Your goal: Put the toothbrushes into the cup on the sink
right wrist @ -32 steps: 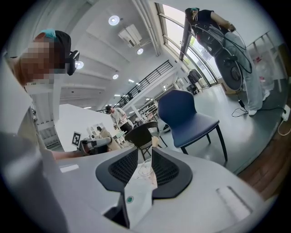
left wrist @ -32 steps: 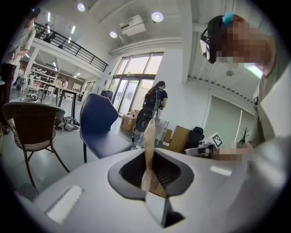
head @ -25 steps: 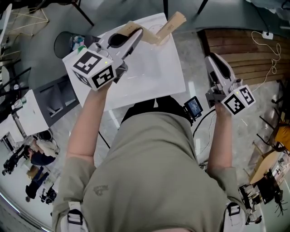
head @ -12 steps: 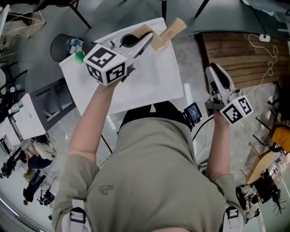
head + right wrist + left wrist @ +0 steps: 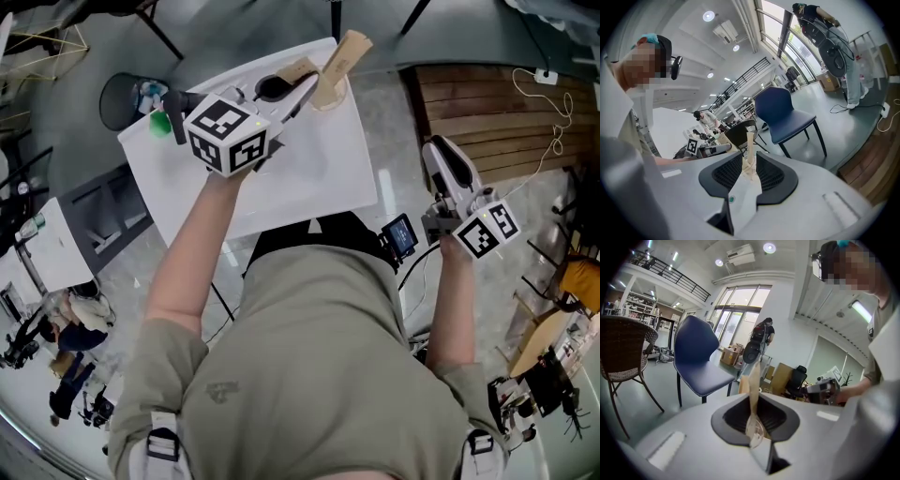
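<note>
White sink [image 5: 309,178] below us. Left gripper [image 5: 302,91] pinches a paper-sleeved toothbrush [image 5: 753,380] just beside the cup [image 5: 330,100]. The cup holds a second sleeved toothbrush [image 5: 339,58]. Right gripper [image 5: 749,161], off the sink's right, pinches a cream toothbrush [image 5: 749,143].

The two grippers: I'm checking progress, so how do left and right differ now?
The left gripper is over the sink by the cup; the right gripper hangs off the sink's side. The left holds a broad tan toothbrush; the right a slim cream toothbrush. Both are shut on a toothbrush.
</note>
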`<control>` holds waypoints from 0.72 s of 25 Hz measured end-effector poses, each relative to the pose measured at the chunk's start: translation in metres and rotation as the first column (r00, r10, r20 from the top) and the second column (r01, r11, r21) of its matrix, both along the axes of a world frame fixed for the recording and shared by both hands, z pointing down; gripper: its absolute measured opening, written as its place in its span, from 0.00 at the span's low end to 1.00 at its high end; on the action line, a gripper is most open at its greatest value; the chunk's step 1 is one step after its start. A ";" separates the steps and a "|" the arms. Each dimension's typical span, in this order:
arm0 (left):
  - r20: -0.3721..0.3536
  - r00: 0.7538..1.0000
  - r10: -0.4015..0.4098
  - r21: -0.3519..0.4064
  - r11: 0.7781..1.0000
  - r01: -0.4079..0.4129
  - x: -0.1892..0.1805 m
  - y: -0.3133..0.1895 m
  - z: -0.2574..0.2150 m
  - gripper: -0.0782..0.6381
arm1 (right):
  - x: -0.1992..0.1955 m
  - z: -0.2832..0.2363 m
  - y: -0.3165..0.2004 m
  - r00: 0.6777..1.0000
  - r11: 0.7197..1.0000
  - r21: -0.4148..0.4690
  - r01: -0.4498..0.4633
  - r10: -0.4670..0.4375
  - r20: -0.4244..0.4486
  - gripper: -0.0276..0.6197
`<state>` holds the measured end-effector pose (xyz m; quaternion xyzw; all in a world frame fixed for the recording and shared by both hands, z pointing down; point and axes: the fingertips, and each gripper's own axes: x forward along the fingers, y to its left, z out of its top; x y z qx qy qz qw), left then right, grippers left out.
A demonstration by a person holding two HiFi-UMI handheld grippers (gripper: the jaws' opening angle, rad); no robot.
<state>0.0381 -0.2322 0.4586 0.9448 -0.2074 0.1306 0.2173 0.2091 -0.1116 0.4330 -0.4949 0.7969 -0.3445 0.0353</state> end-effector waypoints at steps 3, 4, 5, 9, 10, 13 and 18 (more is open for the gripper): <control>0.012 1.000 -0.001 -0.004 1.000 0.001 -0.001 0.002 0.008 0.16 | -0.001 0.003 -0.001 1.000 1.000 -0.008 0.001 -0.001 -0.004 0.20; 0.015 1.000 0.000 -0.005 1.000 0.001 -0.001 0.002 0.010 0.16 | -0.002 0.004 -0.001 1.000 1.000 -0.012 0.002 -0.002 -0.005 0.20; 0.018 1.000 0.000 -0.006 1.000 0.000 -0.002 0.003 0.012 0.16 | -0.002 0.005 -0.001 1.000 1.000 -0.015 0.003 -0.003 -0.005 0.20; 0.019 1.000 -0.012 -0.008 1.000 0.012 -0.003 0.002 0.018 0.16 | -0.005 0.010 -0.001 1.000 1.000 -0.026 0.009 -0.009 -0.003 0.20; 0.019 1.000 -0.014 -0.008 1.000 0.014 -0.004 0.002 0.020 0.16 | -0.005 0.011 -0.001 1.000 1.000 -0.028 0.010 -0.010 -0.002 0.20; 0.024 1.000 -0.017 -0.008 1.000 0.018 -0.005 0.001 0.024 0.16 | -0.007 0.013 -0.001 1.000 0.999 -0.031 0.011 -0.012 -0.001 0.20; 0.024 1.000 -0.018 -0.005 1.000 0.018 -0.004 0.002 0.028 0.16 | -0.007 0.016 0.000 1.000 0.999 -0.033 0.011 -0.012 -0.003 0.20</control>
